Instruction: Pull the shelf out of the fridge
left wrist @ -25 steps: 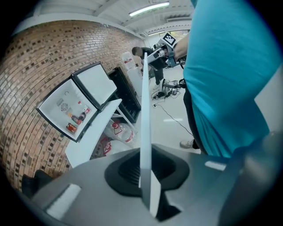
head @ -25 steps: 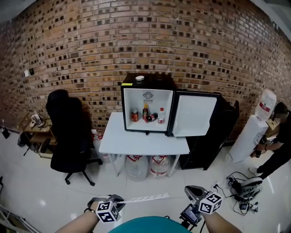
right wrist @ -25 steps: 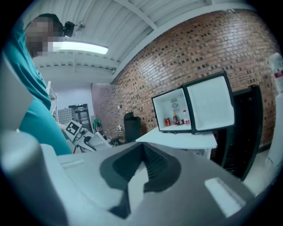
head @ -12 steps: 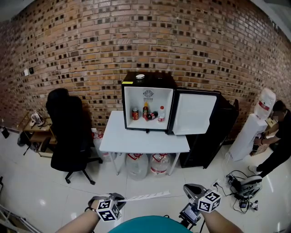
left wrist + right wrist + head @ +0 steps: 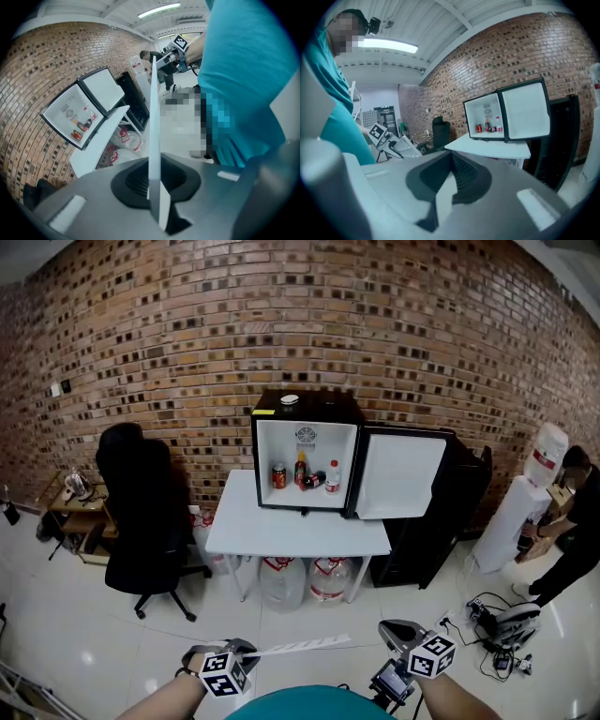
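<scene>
The white wire shelf [image 5: 300, 646] is out of the fridge; my left gripper [image 5: 246, 651] is shut on its end and holds it level at waist height. In the left gripper view the shelf [image 5: 153, 117] runs edge-on from between the jaws. The black mini fridge [image 5: 305, 454] stands far ahead on a white table [image 5: 281, 535], door [image 5: 401, 474] swung open to the right, with cans and bottles [image 5: 305, 474] on its floor. My right gripper [image 5: 398, 634] is shut and empty, to the right of the shelf's free end; its own view shows the jaws [image 5: 445, 192] closed together.
A black office chair [image 5: 141, 512] stands left of the table, water jugs [image 5: 305, 582] beneath it. A black cabinet [image 5: 441, 521] is behind the fridge door. At the far right are a water dispenser [image 5: 525, 507], a person [image 5: 572, 531], and cables with gear [image 5: 502, 624] on the floor.
Both grippers and the shelf stay where they were. The person at the far right has shifted a little.
</scene>
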`<state>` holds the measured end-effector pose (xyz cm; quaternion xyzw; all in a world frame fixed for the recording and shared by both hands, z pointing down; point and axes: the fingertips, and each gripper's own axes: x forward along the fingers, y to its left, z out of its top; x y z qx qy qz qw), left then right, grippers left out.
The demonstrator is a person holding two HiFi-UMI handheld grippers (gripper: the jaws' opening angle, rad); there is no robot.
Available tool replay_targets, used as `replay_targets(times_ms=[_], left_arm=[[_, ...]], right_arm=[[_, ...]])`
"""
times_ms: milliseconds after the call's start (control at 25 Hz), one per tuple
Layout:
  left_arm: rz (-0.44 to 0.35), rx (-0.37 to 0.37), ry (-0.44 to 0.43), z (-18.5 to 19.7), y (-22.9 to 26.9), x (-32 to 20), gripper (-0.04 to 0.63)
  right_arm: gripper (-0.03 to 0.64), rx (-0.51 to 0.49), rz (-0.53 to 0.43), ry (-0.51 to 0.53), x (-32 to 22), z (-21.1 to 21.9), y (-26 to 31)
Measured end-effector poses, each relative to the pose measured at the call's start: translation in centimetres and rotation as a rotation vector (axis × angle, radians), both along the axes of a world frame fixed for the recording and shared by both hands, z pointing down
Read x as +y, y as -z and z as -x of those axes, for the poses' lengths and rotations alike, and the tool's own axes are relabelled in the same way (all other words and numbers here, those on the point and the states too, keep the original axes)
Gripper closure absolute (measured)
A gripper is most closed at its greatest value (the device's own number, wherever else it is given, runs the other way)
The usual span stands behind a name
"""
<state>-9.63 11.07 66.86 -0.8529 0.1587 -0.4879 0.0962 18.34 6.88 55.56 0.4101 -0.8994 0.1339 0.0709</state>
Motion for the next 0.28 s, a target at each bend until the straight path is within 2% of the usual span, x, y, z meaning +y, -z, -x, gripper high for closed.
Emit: replay_targets(times_ms=[280], left_arm=[[-0.006, 0.002, 0.001, -0.11, 0.25, 0.01, 0.563]], right_arm=[[0.615, 0.006, -0.001, 0.005, 0.18, -0.08, 0.06]])
